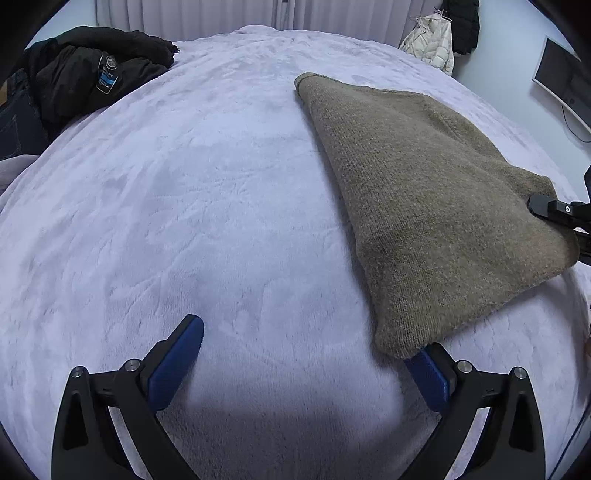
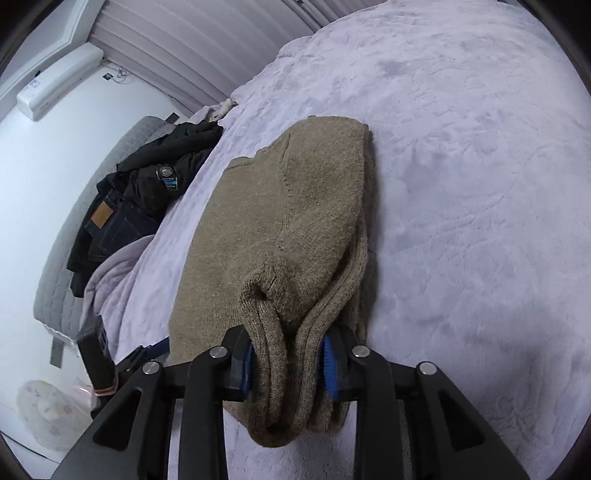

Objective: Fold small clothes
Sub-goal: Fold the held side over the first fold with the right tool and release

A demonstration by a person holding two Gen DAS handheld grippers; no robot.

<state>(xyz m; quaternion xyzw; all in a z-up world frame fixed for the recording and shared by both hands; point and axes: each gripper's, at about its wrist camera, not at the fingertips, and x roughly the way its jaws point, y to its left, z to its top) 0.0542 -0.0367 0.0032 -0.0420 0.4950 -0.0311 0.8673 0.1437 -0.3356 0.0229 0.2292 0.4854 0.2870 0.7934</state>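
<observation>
On a pale lilac fleece blanket (image 1: 192, 206) before curtains (image 1: 184, 14), the right gripper (image 2: 288, 363) pinches the folded tan sweater (image 2: 280, 206), while the left gripper (image 1: 306, 343) gapes wide.

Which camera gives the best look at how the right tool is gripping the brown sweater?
The right wrist view: the right tool sits up close, pads squeezing the brown sweater by its bunched hem. The left wrist view shows only that tool's tip at the sweater's far edge.
</observation>
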